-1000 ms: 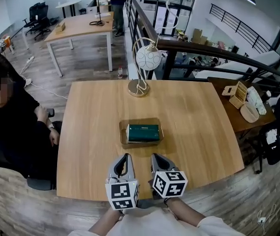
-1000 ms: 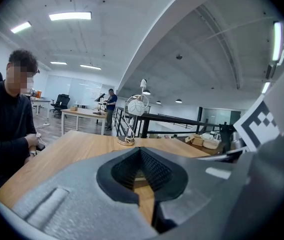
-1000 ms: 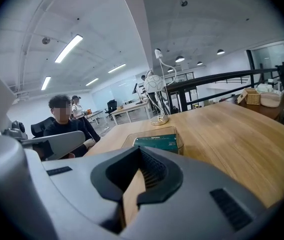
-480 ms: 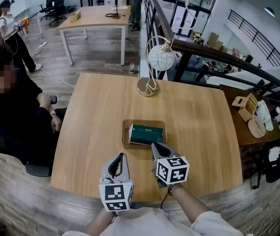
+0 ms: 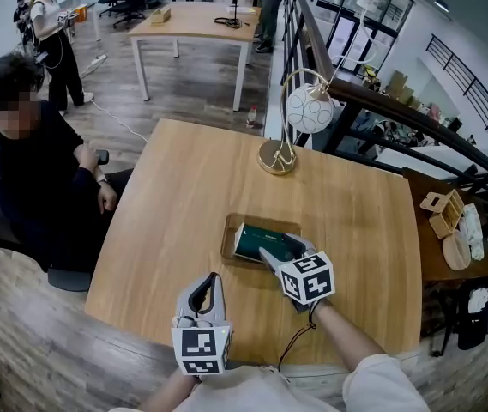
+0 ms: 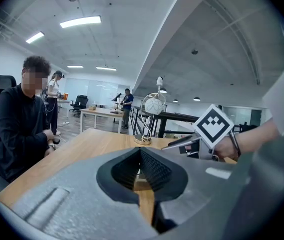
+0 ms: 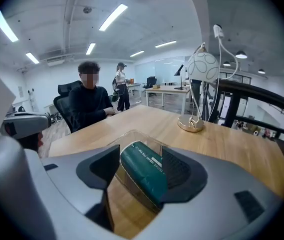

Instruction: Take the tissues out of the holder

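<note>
Currently right gripper (image 5: 280, 249) sits low over the holder (image 5: 229, 249), jaws opening astride the green tissue pack (image 5: 256, 240), pads not yet pressing. This is judged an approach to lift the pack, which lies inside the holder mid-table. Left gripper (image 5: 212, 281) is pressed together, empty, parked near the table's near edge, clear of the work. Wooden table (image 5: 175, 196); globe lamp (image 5: 305, 110) behind; seated person (image 5: 38, 178) at left; open office.

You face a wooden table (image 5: 183, 196). Near its far edge stands a lamp (image 5: 307, 110) with a white globe shade and a round gold base. On your left, a person in black (image 5: 42, 187) sits beside the table. A second table (image 5: 194, 21) stands beyond.
</note>
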Action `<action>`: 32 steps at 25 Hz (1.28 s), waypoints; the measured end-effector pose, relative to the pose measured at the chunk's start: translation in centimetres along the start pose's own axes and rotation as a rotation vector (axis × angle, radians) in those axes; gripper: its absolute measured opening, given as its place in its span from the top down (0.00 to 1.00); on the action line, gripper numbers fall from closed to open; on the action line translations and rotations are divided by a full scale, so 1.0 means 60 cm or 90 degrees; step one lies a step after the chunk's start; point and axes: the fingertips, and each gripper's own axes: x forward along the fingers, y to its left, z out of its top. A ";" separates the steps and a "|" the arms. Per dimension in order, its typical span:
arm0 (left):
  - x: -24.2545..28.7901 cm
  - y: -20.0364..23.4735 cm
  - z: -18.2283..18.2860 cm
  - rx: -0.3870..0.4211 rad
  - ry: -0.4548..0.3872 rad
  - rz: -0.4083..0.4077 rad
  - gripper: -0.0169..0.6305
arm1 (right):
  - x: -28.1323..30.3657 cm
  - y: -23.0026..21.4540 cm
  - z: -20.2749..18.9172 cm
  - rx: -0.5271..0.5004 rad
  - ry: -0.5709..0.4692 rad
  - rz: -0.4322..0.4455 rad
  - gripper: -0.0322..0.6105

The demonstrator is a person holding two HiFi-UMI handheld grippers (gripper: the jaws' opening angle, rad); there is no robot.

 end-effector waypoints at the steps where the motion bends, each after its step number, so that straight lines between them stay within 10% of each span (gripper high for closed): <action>1: 0.002 0.001 -0.001 -0.002 0.001 0.003 0.96 | 0.007 -0.002 -0.002 -0.012 0.012 0.010 0.54; 15: 0.023 0.019 -0.018 -0.031 0.012 0.047 0.96 | 0.088 -0.013 -0.057 -0.235 0.205 0.125 0.34; 32: 0.030 0.065 -0.045 -0.070 0.025 0.097 0.96 | 0.136 -0.021 -0.140 -0.378 0.427 0.220 0.32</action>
